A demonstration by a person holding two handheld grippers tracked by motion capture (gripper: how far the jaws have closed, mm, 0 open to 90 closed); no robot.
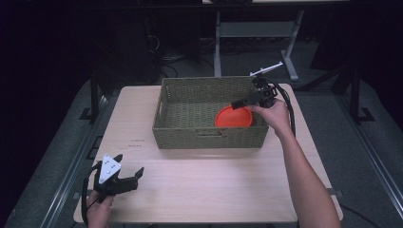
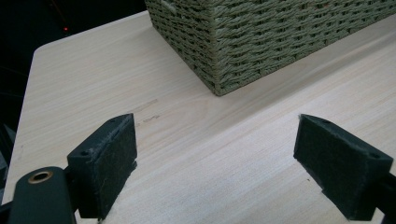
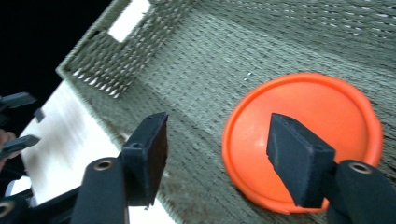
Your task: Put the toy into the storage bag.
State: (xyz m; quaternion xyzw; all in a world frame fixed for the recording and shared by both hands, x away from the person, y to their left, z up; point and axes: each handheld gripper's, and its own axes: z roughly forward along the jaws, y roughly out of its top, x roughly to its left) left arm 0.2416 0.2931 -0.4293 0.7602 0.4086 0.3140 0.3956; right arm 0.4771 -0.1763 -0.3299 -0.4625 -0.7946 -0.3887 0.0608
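An orange round plate [image 1: 233,118] lies flat on the floor of a woven green basket [image 1: 209,137], toward its right end. My right gripper [image 1: 240,103] hangs over the basket's right side just above the plate, jaws apart and nothing pressed between them. In the right gripper view the plate [image 3: 308,107] sits below and behind the right jaw of the gripper [image 3: 217,144], on the basket floor [image 3: 224,60]. My left gripper [image 1: 129,164] rests open at the table's front left corner, empty. Its view shows the gripper [image 2: 215,158] with bare wood between its pads and the basket's corner [image 2: 261,37] ahead.
The light wooden table [image 1: 199,190] has bare room in front of and left of the basket. A white metal stand [image 1: 256,33] and cables sit on the dark floor behind the table. The basket has handle slots in its end walls.
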